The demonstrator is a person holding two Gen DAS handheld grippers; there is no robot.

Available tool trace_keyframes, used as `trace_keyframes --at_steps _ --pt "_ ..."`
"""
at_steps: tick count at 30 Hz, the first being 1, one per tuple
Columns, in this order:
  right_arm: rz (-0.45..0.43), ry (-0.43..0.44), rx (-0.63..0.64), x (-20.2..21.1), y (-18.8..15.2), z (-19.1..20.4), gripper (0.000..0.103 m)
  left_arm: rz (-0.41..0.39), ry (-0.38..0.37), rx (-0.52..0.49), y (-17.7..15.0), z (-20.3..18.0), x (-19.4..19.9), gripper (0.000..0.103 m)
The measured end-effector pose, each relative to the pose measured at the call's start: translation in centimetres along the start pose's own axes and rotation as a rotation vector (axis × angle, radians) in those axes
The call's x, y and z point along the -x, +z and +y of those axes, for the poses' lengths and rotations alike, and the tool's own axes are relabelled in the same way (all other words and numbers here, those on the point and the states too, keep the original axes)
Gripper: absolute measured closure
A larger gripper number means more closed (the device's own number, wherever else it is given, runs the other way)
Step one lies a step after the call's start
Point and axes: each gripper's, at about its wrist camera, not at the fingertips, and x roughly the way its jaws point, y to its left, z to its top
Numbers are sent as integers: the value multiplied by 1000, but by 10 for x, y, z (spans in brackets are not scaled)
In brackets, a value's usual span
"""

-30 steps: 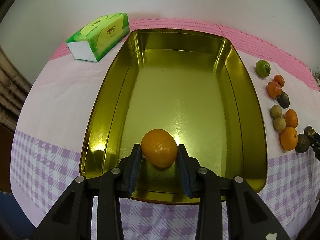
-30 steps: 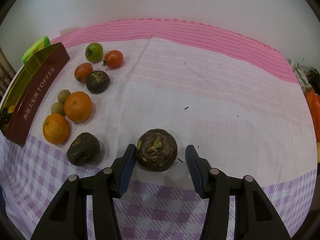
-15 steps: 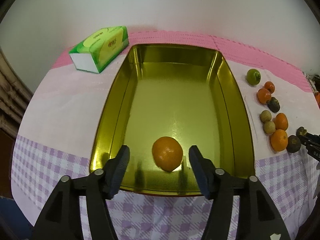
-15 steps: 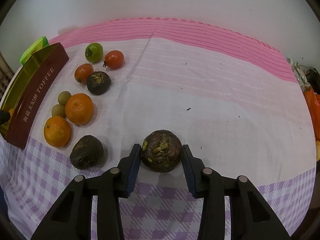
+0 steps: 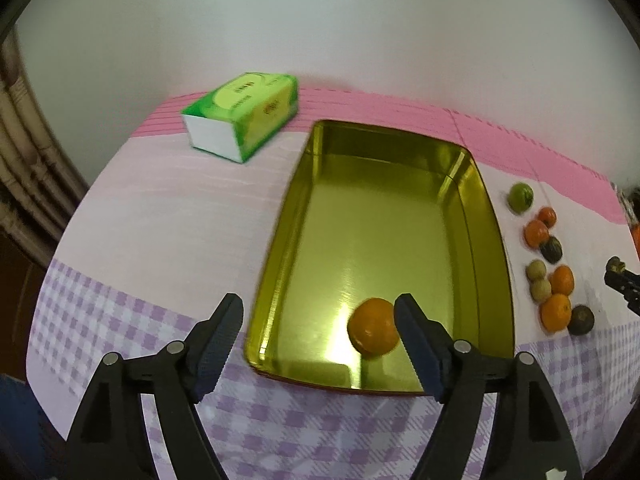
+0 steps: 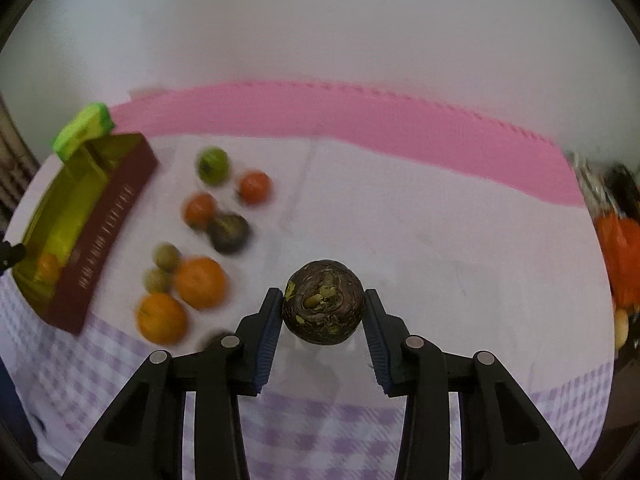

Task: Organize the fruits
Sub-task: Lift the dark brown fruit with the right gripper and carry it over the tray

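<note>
Left gripper (image 5: 318, 338): fills the bottom of the left wrist view, pointing down and away.
Left jaws: wide apart and opening, with nothing pressed between them.
Left fingers (image 5: 218, 344): blue ridged pads on black arms, one at lower left, one at lower right.
Right gripper (image 6: 322, 326): fills the bottom middle of the right wrist view, pointing down and away.
Right jaws: close together, both pads pressing on a dark round fruit (image 6: 323, 307).
Right fingers (image 6: 376, 338): blue pads on black arms, touching the fruit on its left and right sides.
Right gripper in the left wrist view: a small dark tip at the right edge.
</note>
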Motion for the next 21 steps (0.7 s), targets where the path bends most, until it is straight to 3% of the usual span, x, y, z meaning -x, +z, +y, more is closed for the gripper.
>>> trace_keyframes --at_steps 10,17,21 --pt "-34 182 171 0 40 119 62 -19 46 87 -1 29 11 26" --pt "-15 240 288 -15 45 193 62 -6 65 119 -7 40 11 26" --pt "11 252 328 -28 44 219 62 3 76 130 -8 44 9 20"
